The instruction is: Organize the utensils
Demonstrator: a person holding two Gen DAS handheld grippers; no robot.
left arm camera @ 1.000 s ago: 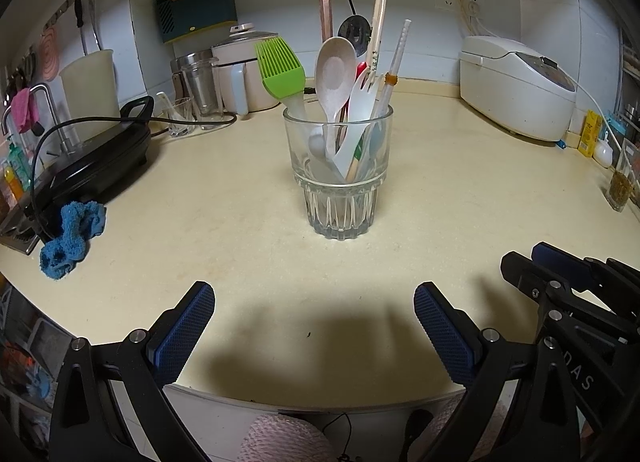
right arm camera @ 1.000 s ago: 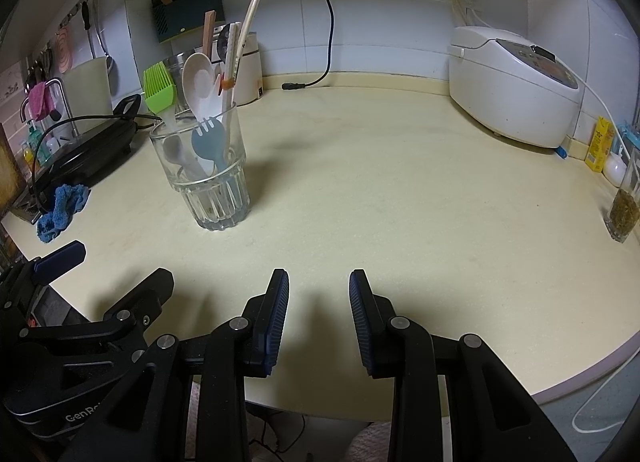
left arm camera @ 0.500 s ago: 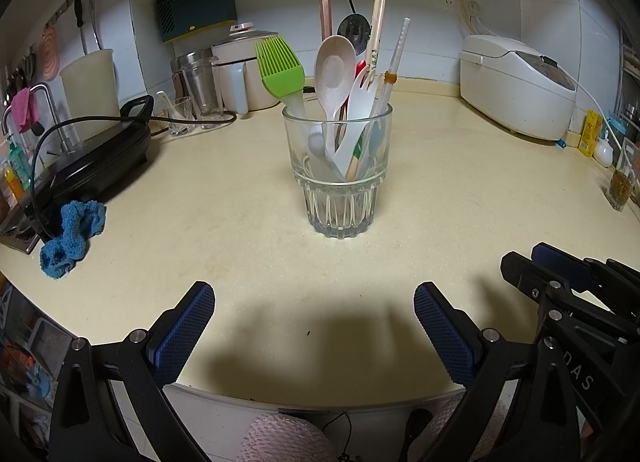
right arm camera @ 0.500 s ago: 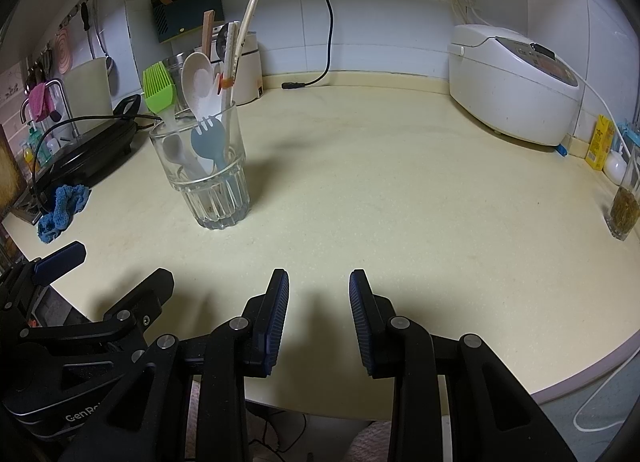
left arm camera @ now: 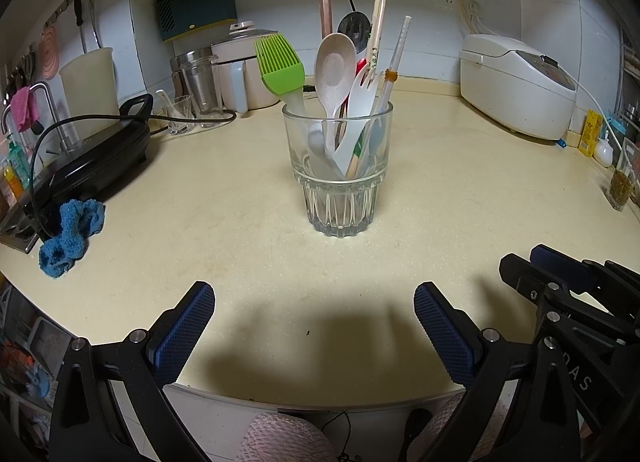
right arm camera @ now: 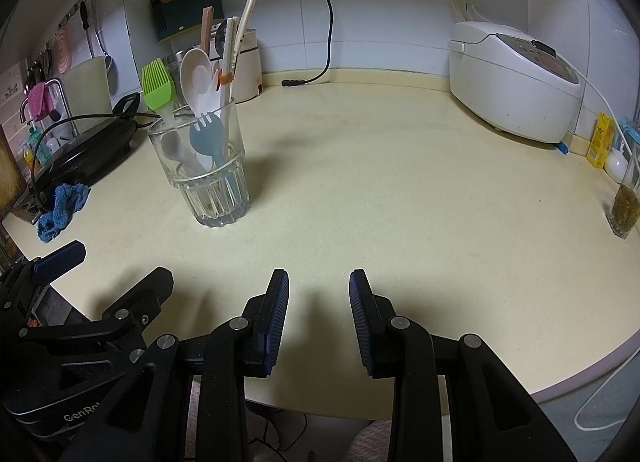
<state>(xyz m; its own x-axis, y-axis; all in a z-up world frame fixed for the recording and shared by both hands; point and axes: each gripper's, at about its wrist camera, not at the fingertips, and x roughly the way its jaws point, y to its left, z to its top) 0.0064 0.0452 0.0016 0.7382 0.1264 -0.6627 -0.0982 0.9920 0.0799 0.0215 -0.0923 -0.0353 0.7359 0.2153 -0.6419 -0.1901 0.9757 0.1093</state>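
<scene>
Left wrist view looks down onto a cream countertop [left arm camera: 200, 222] with a clear ribbed glass [left arm camera: 339, 170] standing upright near the middle, well beyond the left gripper [left arm camera: 314, 302]. That gripper's blue-padded jaws are spread wide and hold nothing, with bare counter between them. Packed into the glass are a green silicone brush [left arm camera: 280, 70] leaning left, a beige spoon [left arm camera: 334, 66], a white fork [left arm camera: 362, 94], chopsticks [left arm camera: 376, 34] and a thin straw [left arm camera: 396, 62] leaning right. A blue cloth [left arm camera: 70, 230] lies at the near left beside a black electric griddle [left arm camera: 96, 154], and a white rice cooker [left arm camera: 520, 86] sits at the far right against the tiled wall. From the right wrist view, the right gripper [right arm camera: 319, 318] is part-way open with its pads apart and nothing between them, above the near edge of the counter. The glass [right arm camera: 204, 166] stands to its far left, and a blue-grey fork [right arm camera: 208, 138] shows through the side of the glass.
</scene>
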